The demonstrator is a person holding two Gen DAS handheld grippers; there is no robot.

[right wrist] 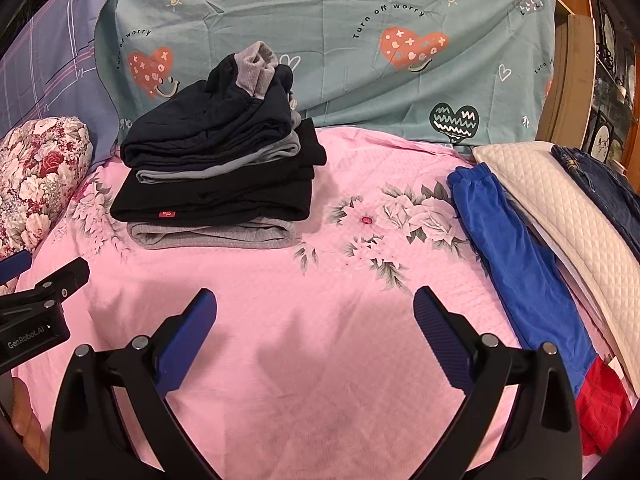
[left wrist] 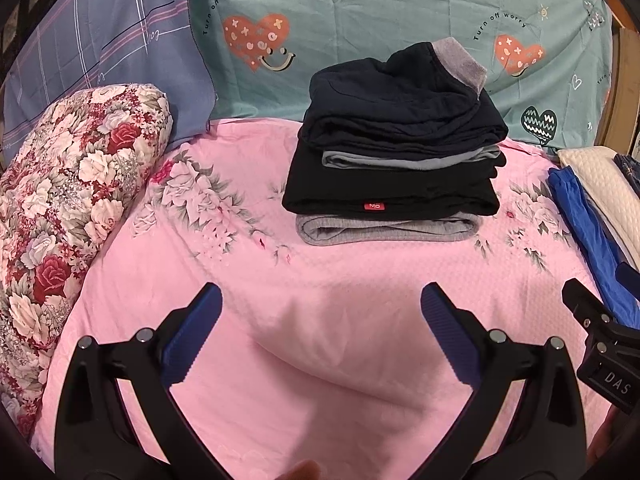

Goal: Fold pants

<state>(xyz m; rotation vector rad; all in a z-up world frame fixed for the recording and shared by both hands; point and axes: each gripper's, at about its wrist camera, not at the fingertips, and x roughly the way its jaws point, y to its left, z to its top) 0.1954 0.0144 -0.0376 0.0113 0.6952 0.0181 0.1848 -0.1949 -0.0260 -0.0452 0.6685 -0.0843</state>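
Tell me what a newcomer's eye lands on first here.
A stack of folded dark and grey pants sits mid-bed on the pink floral bedspread, before teal heart-print pillows. Bright blue pants lie unfolded along the right edge; the left gripper and right gripper hover open.

Right gripper [right wrist: 314, 316] jaws spread wide over bare pink floral bedsheet [right wrist: 320, 380], holding nothing. Folded dark pants stack [right wrist: 216, 168] sits far left. Blue pants [right wrist: 520, 264] lie unfolded at right beside white quilted pad [right wrist: 560, 204]. Left gripper [right wrist: 36, 304] at left edge, jaw state unclear.
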